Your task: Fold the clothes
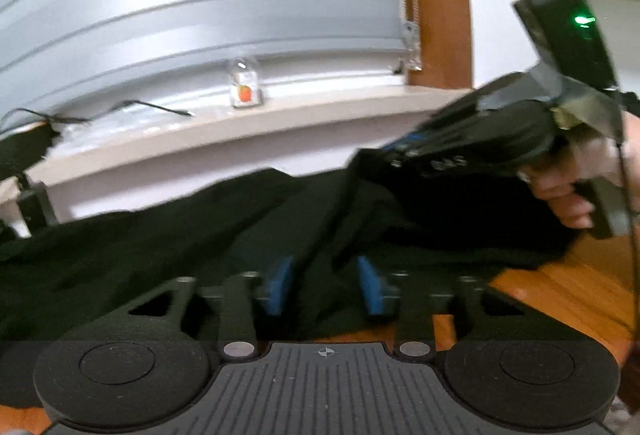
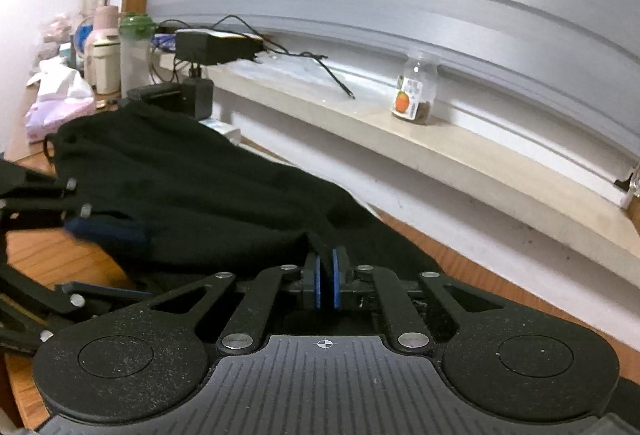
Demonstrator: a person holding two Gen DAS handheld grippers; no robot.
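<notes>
A black garment [image 1: 200, 235] lies spread over the wooden table [image 1: 560, 295]. My left gripper [image 1: 325, 271] is open, its blue pads [image 1: 280, 283] standing apart with a ridge of the cloth running between them. In the right wrist view the same black garment [image 2: 192, 187] stretches away to the left. There my right gripper [image 2: 326, 263] is shut on a raised fold at the garment's near edge. A hand holds the right gripper [image 1: 388, 151] at the right of the left wrist view, its tip at the cloth. The left gripper's blue finger [image 2: 108, 231] rests on the garment's left side.
A pale windowsill [image 2: 460, 155] runs behind the table below a grey shutter. On it stand a small jar with an orange label [image 2: 416, 95], a black adapter [image 2: 212, 45] and loose cables. Bottles [image 2: 106, 51] and a tissue pack [image 2: 60, 103] crowd the far left corner.
</notes>
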